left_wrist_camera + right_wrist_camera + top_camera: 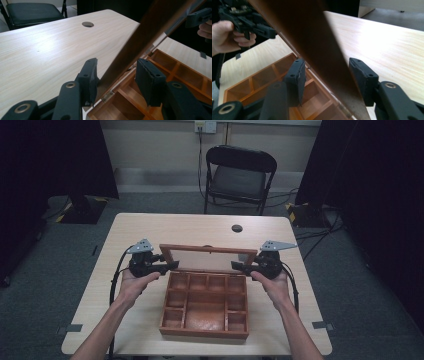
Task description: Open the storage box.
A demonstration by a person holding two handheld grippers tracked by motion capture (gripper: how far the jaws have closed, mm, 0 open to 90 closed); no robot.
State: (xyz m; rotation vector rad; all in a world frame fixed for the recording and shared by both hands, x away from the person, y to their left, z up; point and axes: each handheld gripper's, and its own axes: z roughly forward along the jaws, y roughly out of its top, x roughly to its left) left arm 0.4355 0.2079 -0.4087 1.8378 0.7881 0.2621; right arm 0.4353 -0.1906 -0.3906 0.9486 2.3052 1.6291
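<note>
High view: wooden box [205,305] at table's [150,227] near middle, hinged lid [207,257] upright at far edge; left gripper [172,265] and right gripper [235,265] flank lid ends.

Left gripper view: lid [140,47] between jaws; one pad touching, other apart, no clamp.

Right gripper view: jaws wide astride lid [312,42].

Judgement: lid-swing step; next calls for matched, even motion.

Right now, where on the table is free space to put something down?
The far strip of the table behind the box lid is bare up to the cable hole. Narrow bare strips flank the wooden compartment box. It is crowded beside the lid, where the left gripper and right gripper sit.
</note>
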